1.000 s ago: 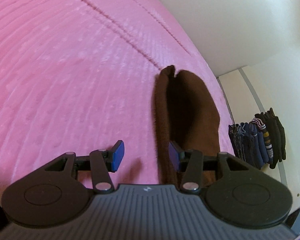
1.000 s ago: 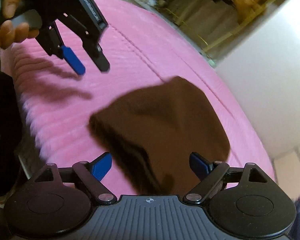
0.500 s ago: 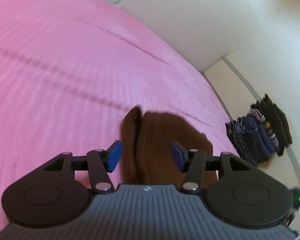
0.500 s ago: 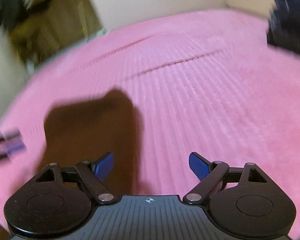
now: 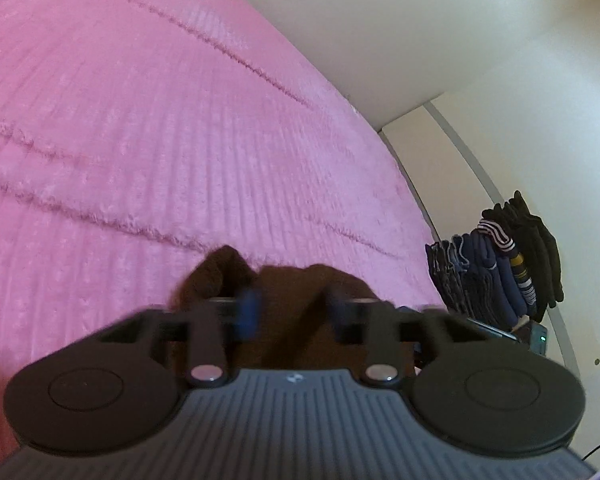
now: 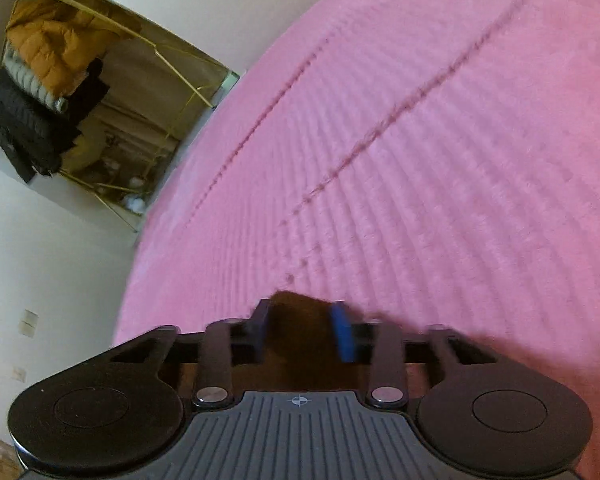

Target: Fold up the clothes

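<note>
A dark brown garment [image 5: 284, 280] lies on the pink ribbed bedspread [image 5: 140, 120], close under both cameras. My left gripper [image 5: 292, 312] is low over it, its blurred blue pads partly closed with brown cloth between them. In the right wrist view the same brown garment [image 6: 300, 328] fills the gap of my right gripper [image 6: 302, 332], whose pads stand a narrow way apart on either side of a fold of cloth. Most of the garment is hidden behind the gripper bodies.
A stack of folded dark clothes [image 5: 496, 264] stands on the floor beyond the bed's right edge. A white wall [image 5: 420, 20] runs behind the bed. In the right wrist view an open wardrobe [image 6: 72, 100] with hanging jackets is at the far left.
Both grippers have dropped onto the brown garment and their jaws have narrowed from wide open. The right gripper swung round toward the garment's edge.
</note>
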A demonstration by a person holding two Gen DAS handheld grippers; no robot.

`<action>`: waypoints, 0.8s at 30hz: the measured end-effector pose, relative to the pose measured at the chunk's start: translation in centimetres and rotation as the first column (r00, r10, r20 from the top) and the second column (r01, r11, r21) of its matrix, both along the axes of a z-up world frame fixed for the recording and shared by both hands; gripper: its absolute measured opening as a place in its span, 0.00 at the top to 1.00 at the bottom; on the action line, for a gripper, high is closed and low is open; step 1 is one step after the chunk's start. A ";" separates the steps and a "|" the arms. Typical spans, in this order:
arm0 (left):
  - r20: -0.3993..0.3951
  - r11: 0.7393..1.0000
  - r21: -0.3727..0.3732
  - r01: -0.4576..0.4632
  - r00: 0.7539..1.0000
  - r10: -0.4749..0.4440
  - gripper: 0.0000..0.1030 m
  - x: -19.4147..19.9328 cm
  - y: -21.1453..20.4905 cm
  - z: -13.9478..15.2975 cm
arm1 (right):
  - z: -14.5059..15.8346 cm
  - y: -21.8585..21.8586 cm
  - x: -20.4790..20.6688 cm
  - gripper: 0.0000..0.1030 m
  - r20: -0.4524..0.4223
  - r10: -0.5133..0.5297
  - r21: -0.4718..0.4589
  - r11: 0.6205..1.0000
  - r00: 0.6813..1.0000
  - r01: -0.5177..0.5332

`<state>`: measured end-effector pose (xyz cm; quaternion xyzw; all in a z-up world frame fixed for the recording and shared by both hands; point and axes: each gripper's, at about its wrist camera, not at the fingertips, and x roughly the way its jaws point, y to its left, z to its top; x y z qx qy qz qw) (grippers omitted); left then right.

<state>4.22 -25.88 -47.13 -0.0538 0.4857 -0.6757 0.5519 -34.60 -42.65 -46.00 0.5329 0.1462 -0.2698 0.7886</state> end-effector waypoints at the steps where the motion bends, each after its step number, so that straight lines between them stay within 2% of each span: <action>1: 0.019 1.000 -0.023 -0.008 1.000 0.008 0.90 0.1 0.4 0.4 | 0.0 -0.3 0.0 0.93 0.009 -0.004 -0.006 1.000 1.000 0.004; 2: 0.042 0.999 -0.049 -0.016 0.999 0.018 0.91 0.2 0.9 1.0 | 0.2 -0.4 -0.1 1.00 0.010 -0.010 -0.031 0.999 1.000 0.011; 4: 0.104 0.998 -0.063 -0.028 0.994 0.035 0.92 0.3 1.7 1.5 | -0.2 -1.0 0.5 1.00 -0.021 -0.016 -0.061 0.998 1.000 0.014; 6: 0.152 0.999 -0.022 -0.041 0.987 0.044 0.92 0.4 1.5 0.8 | -0.9 -0.8 1.6 1.00 -0.088 -0.001 -0.088 0.996 0.996 -0.007; 7: 0.174 0.999 0.021 -0.045 0.984 0.041 0.92 0.3 1.1 -0.1 | -1.0 -0.5 2.0 1.00 -0.115 0.004 -0.104 0.994 0.993 -0.016; 8: 0.180 0.997 0.052 -0.049 0.983 0.039 0.92 0.4 0.8 -1.1 | -1.1 -0.3 2.2 1.00 -0.122 -0.002 -0.110 0.994 0.993 -0.011; 9: 0.164 0.996 0.065 -0.053 0.986 0.042 0.92 0.5 0.8 -1.8 | -1.1 -0.3 2.0 0.94 -0.107 -0.018 -0.104 0.995 0.994 0.007; 10: 0.134 0.996 0.061 -0.060 0.990 0.051 0.91 0.7 0.9 -2.2 | -1.1 -0.3 1.6 0.85 -0.090 -0.034 -0.095 0.995 0.995 0.026; 11: 0.112 0.997 0.050 -0.065 0.992 0.059 0.91 0.9 1.1 -2.3 | -0.9 -0.2 1.0 0.46 -0.070 -0.052 -0.082 0.996 0.996 0.046; 12: 0.093 0.997 0.039 -0.071 0.993 0.067 0.91 1.1 1.3 -2.2 | -0.8 -0.1 0.4 0.14 -0.044 -0.062 -0.077 0.995 0.997 0.059; 14: 0.073 0.997 0.031 -0.069 0.995 0.066 0.90 1.4 1.5 -2.1 | -0.7 -0.3 -0.3 0.15 0.009 -0.021 -0.074 0.997 1.000 0.021; 15: 0.071 0.997 0.031 -0.065 0.996 0.063 0.90 1.4 1.5 -2.1 | -0.9 -0.6 -0.1 0.17 0.003 0.011 -0.052 0.999 1.000 -0.011; 16: 0.069 0.998 0.030 -0.063 0.996 0.060 0.90 1.4 1.5 -2.1 | -1.2 -1.0 0.0 0.22 -0.003 0.042 -0.029 0.999 0.999 -0.042; 18: 0.067 0.998 0.029 -0.059 0.996 0.057 0.90 1.6 1.5 -2.1 | -2.3 -1.7 0.4 0.41 -0.004 0.081 0.056 0.995 0.997 -0.081; 20: 0.056 0.998 0.029 -0.060 0.997 0.059 0.90 1.8 1.5 -2.4 | -3.5 -2.1 0.5 0.48 0.017 0.095 0.136 0.986 0.995 -0.097; 22: 0.052 0.998 0.028 -0.058 0.997 0.057 0.91 1.7 1.2 -2.4 | -3.3 -2.2 0.4 0.61 0.003 0.104 0.113 0.988 0.995 -0.103; 24: 0.065 0.999 -0.002 -0.052 0.997 0.052 0.93 1.6 1.2 -1.8 | -2.5 -1.3 0.4 0.72 -0.029 0.105 0.040 0.994 0.994 -0.104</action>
